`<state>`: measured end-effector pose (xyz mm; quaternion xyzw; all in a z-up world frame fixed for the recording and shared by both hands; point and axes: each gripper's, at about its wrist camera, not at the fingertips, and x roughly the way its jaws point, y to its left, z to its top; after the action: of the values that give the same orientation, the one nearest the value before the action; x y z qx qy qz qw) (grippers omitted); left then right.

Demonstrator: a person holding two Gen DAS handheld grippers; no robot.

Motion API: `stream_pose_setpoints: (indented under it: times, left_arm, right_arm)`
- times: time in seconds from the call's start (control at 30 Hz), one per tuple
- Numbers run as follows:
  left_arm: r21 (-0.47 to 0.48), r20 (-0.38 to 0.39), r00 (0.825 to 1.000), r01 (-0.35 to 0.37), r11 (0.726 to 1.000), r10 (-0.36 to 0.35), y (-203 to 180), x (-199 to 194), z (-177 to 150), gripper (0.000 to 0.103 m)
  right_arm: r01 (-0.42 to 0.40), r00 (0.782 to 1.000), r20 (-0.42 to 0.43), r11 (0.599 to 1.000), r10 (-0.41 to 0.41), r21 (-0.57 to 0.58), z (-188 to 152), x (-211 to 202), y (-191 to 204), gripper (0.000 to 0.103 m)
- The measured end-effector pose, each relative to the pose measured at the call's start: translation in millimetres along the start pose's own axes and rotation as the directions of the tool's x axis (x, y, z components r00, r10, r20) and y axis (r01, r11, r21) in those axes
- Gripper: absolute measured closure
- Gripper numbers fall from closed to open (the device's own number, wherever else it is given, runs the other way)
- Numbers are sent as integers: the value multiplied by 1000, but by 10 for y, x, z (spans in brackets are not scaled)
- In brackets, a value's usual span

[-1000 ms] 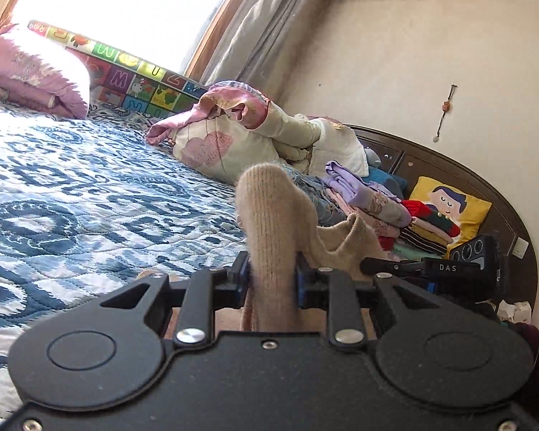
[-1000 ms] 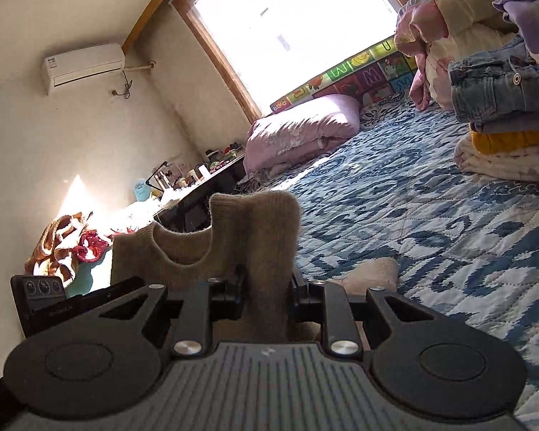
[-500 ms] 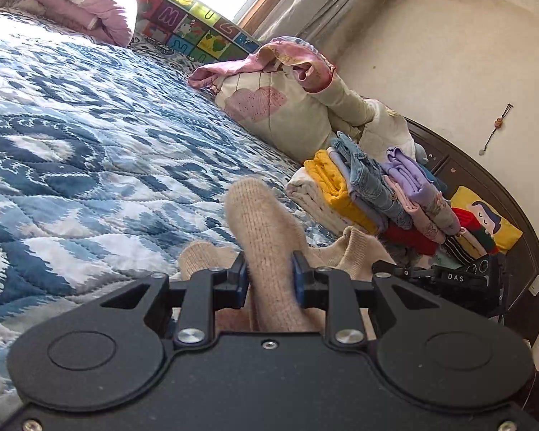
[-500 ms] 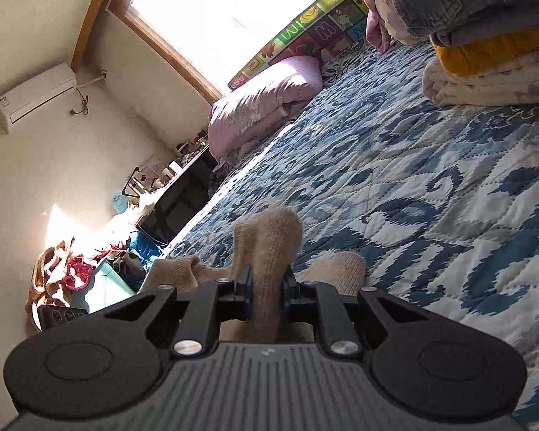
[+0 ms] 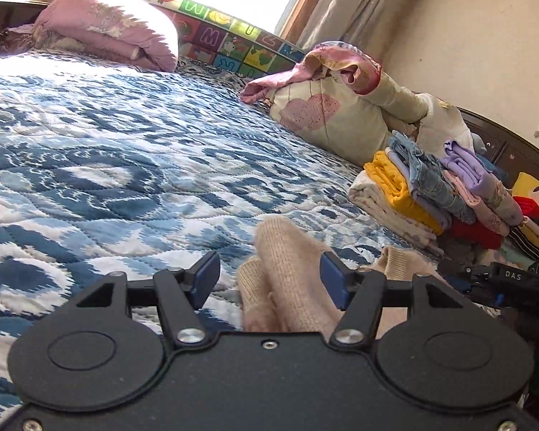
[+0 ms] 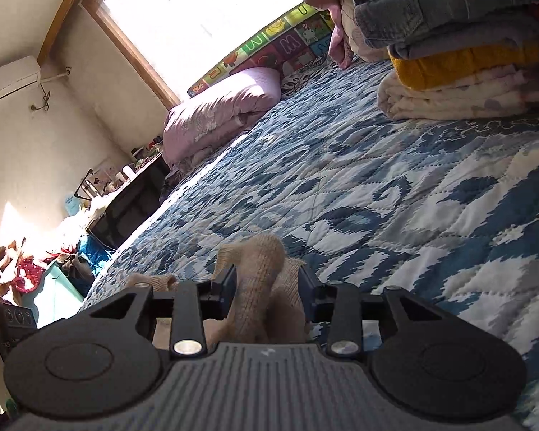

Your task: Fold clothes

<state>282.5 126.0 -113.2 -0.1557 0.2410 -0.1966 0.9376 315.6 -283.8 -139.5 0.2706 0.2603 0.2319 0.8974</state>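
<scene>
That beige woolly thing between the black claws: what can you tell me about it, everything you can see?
It is a beige knitted garment, soft and fuzzy, likely a sweater with a ribbed edge. It lies bunched on the blue-and-white quilt, with humps of fabric rising between both grippers. The left gripper is open, its pads apart from the wool. The right gripper looks partly open, the fabric filling the gap. Its full shape is hidden.

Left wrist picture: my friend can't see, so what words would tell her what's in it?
The left tongs hang open around a bunched beige knit sweater lying on a blue and white quilt. To the right sits a stack of folded clothes, with a pink pillow farther back by the window.
</scene>
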Motion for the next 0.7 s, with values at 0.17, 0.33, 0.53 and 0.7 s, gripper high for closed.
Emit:
stream_pose_setpoints:
  times: [0.17, 0.33, 0.53, 0.7]
  left_arm:
    - [155, -3, 998, 59, 986, -59, -330, -304, -140, 42]
    - [294, -30, 995, 102, 950, -98, -626, -537, -297, 44]
    - [411, -125, 991, -1, 912, 57, -643, -220, -619, 41]
    - [407, -61, 996, -37, 913, 67, -774, -428, -559, 49]
  right_arm:
    - [-2, 993, 114, 958, 36, -287, -84, -610, 461, 61]
    - [-65, 995, 22, 836, 92, -545, -425, -847, 970, 56]
    - [11, 995, -68, 755, -73, -655, -899, -491, 907, 55]
    - [25, 994, -68, 791, -84, -611, -814, -560, 926, 55]
